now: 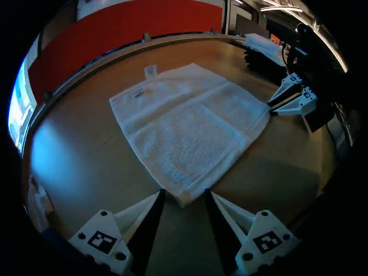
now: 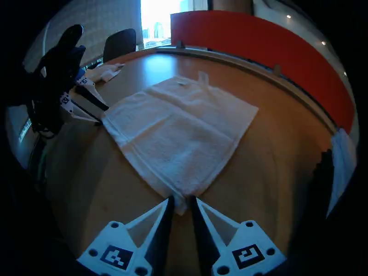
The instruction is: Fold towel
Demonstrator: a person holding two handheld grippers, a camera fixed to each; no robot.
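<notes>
Left gripper view: a white terry-cloth towel (image 1: 184, 133), folded into a rough square, lies flat on the round brown wooden table (image 1: 83, 152). The left gripper (image 1: 184, 193) is spread wide, its two white fingers flanking the nearest towel corner without pressing on it. In the right gripper view, the right gripper (image 2: 181, 198) has its fingers drawn close, pinching another corner of the towel against the table.
</notes>
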